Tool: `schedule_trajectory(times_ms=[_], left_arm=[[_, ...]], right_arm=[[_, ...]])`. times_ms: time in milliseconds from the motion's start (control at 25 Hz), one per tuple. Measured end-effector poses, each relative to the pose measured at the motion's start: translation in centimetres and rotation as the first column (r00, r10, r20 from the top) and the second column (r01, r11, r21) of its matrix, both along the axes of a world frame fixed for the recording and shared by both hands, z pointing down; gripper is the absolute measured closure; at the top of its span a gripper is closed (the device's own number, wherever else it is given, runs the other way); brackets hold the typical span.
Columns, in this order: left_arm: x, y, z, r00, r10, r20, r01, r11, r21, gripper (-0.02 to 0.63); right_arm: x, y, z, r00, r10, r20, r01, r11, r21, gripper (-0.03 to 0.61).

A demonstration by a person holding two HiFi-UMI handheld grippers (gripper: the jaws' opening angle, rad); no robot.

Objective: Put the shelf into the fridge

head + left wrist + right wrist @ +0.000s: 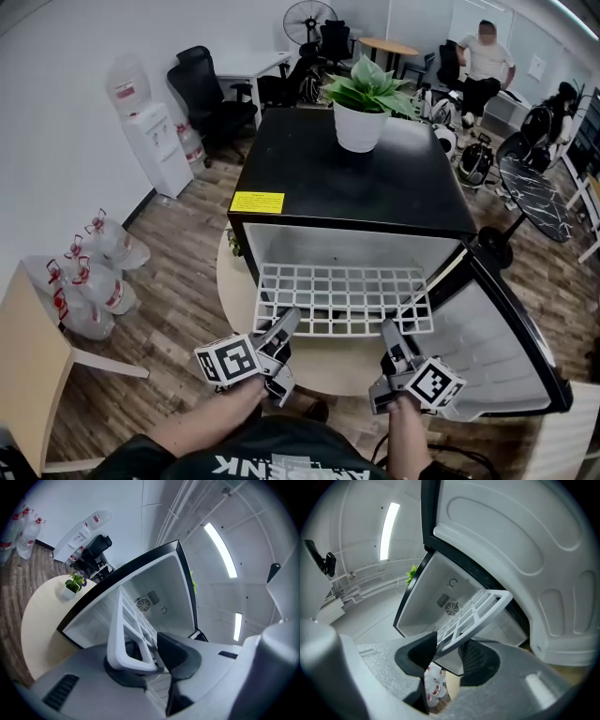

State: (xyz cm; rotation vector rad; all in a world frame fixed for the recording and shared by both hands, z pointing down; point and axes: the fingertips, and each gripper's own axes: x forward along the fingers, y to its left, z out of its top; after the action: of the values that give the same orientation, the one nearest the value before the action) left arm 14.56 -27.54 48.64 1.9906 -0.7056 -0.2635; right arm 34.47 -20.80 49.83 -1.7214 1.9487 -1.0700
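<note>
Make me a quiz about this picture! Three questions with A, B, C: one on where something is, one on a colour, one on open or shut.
1. Where does the potted plant stand? A. on the floor B. on top of the fridge C. inside the fridge
2. What colour is the shelf? A. white B. red C. black
3. How is the fridge door? A. shut B. missing C. open
Answers: 1 B, its pot sits on the black top. 2 A, its grid is white in every view. 3 C, it stands open at the right while the left gripper and right gripper hold the shelf's front edge.
</note>
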Motion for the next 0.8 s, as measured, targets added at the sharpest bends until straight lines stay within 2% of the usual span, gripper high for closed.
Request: schedule_trajectory(times_ms=[640, 800], left_arm=[[0.0, -1.8, 0.6, 0.999, 0.028, -0.023, -0.028, 1.000, 0.008, 0.531], [0.1, -3.1, 0.8, 0.999, 0.030, -0.026, -0.030, 0.999, 0.015, 0.531]], right_arm=[[-0.4, -1.2, -0.2, 1.000, 0.026, -0.017, -0.026, 1.000, 0.014, 0.437], [-1.0, -2.8, -0.2, 0.999, 0.012, 0.034, -0.014, 0.999, 0.045, 0.437]])
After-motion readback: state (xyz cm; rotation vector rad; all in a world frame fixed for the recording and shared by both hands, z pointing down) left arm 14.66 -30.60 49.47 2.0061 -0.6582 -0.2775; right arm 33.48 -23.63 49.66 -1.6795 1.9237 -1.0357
